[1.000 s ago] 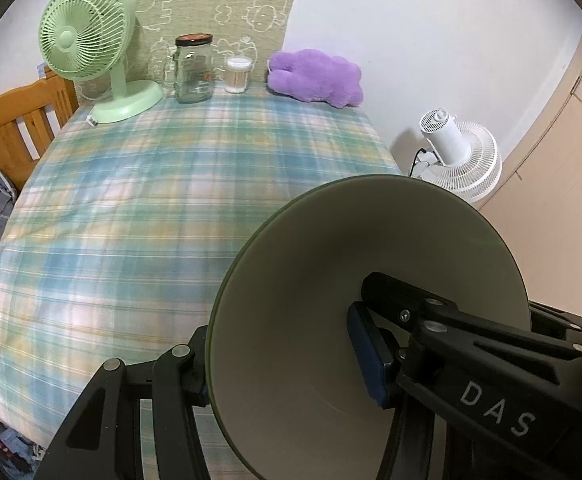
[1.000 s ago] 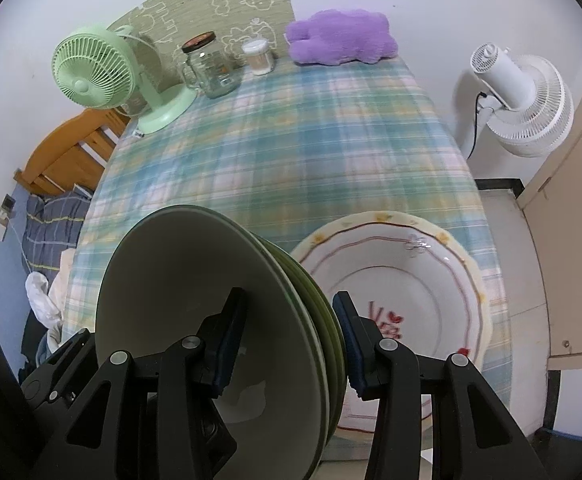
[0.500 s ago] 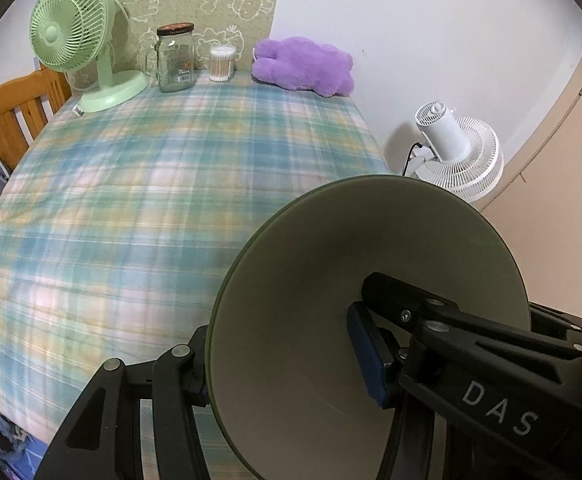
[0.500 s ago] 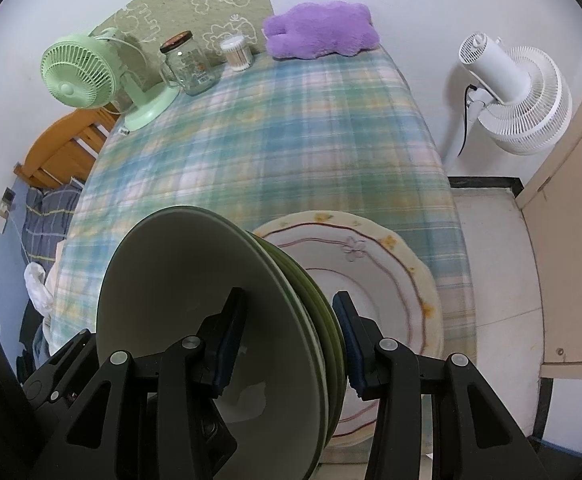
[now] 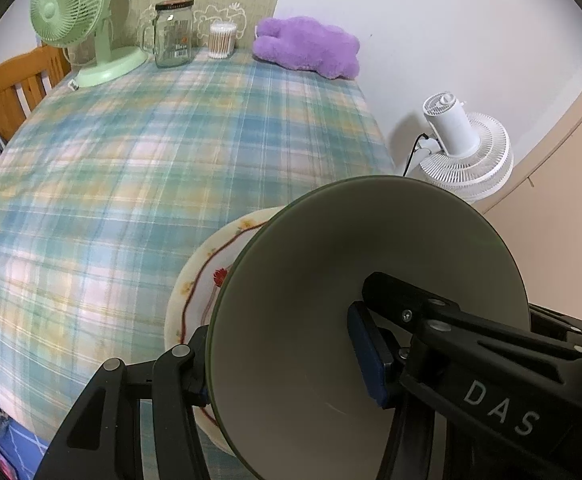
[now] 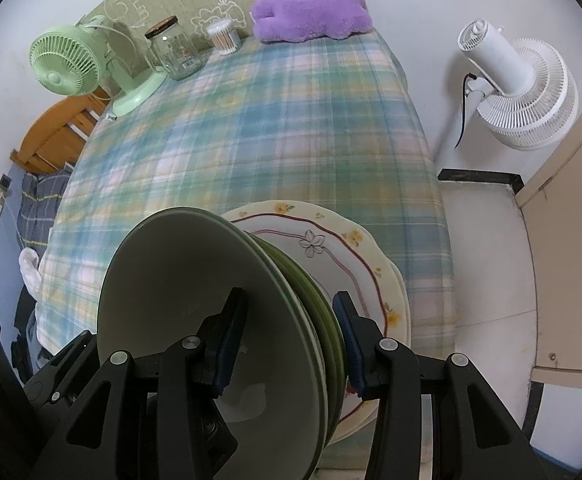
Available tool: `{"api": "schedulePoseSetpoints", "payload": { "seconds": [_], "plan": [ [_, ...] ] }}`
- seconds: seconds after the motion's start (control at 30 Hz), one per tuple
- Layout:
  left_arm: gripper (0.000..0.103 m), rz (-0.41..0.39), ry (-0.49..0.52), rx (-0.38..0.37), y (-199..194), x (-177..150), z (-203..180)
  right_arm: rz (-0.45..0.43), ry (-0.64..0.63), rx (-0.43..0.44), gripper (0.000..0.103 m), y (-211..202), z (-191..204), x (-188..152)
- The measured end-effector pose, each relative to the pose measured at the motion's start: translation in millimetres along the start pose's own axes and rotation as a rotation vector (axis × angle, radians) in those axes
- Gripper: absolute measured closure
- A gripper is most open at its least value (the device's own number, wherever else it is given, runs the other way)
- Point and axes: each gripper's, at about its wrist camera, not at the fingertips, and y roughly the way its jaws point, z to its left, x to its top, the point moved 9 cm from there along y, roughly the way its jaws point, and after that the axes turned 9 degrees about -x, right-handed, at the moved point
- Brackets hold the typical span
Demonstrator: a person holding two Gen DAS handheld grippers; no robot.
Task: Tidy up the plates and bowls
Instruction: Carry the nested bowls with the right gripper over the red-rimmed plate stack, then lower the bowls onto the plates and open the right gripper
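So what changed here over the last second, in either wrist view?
Both grippers carried their loads forward and right: the floral plate now enters the left view. The left gripper still clamps the green bowl, and the right gripper still clamps the green stack.

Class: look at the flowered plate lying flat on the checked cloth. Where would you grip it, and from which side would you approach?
Grip the flowered plate by its raised rim on the far side, which shows bare. Lying flat, it offers only that thin edge, so one finger likely must slip under it. The near side is screened by the green plate stack held in the right gripper.
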Motion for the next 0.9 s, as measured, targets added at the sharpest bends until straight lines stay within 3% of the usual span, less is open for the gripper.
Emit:
{"api": "schedulePoseSetpoints", "payload": {
  "seconds": [0.57, 0.63, 0.77, 0.9],
  "plan": [
    [0.046, 0.025, 0.013, 0.053, 16.2, 3.4, 0.5, 0.025, -0.019, 0.005, 0.054, 23.3, -6.7, 5.6],
    [0.042, 0.029, 0.011, 0.062, 16.4, 3.3, 2.2, 0.023, -0.016, 0.009, 0.054, 23.0, -7.1, 5.5],
    [0.021, 0.049, 0.011, 0.094, 16.9, -0.8, 7.6, 0.029, 0.014, 0.021, 0.049, 23.6, -12.1, 2.0],
    [0.020, 0.051, 0.025, 0.123, 8.2, -5.7, 9.6, -0.030, -0.026, -0.082, 0.039, 10.9, -15.1, -2.1]
  ]
}}
